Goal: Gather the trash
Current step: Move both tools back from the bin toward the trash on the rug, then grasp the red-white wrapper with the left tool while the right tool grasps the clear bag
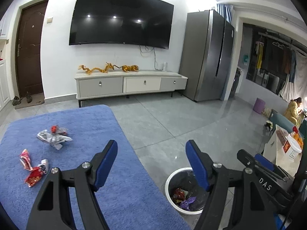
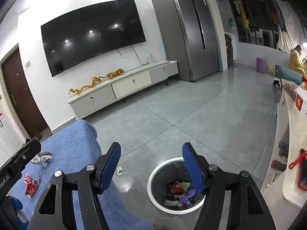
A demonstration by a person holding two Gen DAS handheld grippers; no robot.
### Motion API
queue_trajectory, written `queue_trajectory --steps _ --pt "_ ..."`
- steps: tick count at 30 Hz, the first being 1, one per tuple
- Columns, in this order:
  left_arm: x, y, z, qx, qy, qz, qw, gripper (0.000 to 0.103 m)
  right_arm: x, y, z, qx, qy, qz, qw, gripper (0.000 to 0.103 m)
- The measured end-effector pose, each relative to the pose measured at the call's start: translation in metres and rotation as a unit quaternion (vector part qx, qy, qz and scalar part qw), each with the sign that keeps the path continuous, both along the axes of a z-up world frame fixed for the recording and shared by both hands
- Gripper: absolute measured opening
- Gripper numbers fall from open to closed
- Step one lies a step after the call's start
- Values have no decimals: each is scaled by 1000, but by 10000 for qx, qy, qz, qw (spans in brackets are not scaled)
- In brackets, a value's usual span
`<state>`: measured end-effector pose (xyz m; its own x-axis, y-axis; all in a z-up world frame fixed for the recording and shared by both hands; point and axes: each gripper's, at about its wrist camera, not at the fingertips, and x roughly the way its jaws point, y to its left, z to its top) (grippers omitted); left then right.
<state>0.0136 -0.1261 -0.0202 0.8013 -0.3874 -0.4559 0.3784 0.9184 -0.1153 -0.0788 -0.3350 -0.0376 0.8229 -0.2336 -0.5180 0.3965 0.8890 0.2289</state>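
While held above the floor [image 1: 172, 118], spread wide with nothing between the blue pads: left gripper [image 1: 151, 153], low centre of the left view, and right gripper [image 2: 151, 154], low centre of the right view. Seen again at the lower right edge of the left view, the right gripper's black body; at the far left edge of the right view, part of the left one.

On the blue mat [image 1: 86, 126], lower left of the left view: a silver wrapper [image 1: 53, 139] with a small red piece touching its upper side, and nearer the left edge a red wrapper [image 1: 33, 169], well apart from the silver one. Both visible too in the right view's lower left.

Lower right of centre in both views, on the floor just beside the mat: a white-rimmed bin [image 2: 153, 172] holding red, green and purple trash [image 2: 180, 191]. On the floor between mat and bin in the right view, a small white scrap [image 2: 120, 170].

Upper frame: TV [image 1: 120, 19], cabinet [image 1: 130, 82], fridge [image 1: 207, 57].
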Motion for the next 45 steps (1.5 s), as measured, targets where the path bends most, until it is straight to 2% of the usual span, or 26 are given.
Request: queue_trajectory --steps 9,16,24,30,34,39,45 --pt "-24 45 18 -257 -242 146 9993 72 -12 39 25 -342 -225 261 9988 65" --pt "-28 80 21 -371 -321 292 9984 72 -7 66 35 -526 -287 524 9968 65" --pt "-5 132 -17 -216 -138 614 9978 72 30 96 19 -580 -71 1072 9925 65" --pt "25 185 -64 212 182 1030 9943 72 68 115 -2 -483 151 1531 9869 65" --pt "49 219 -93 335 522 1224 9905 72 103 139 -18 -331 317 2057 9775 65" --pt "75 243 -116 342 845 1130 9894 72 146 181 -32 -207 441 2809 9585 65" --pt "96 249 -130 -33 1303 782 9884 71 197 232 -44 -98 511 3543 9337 65"
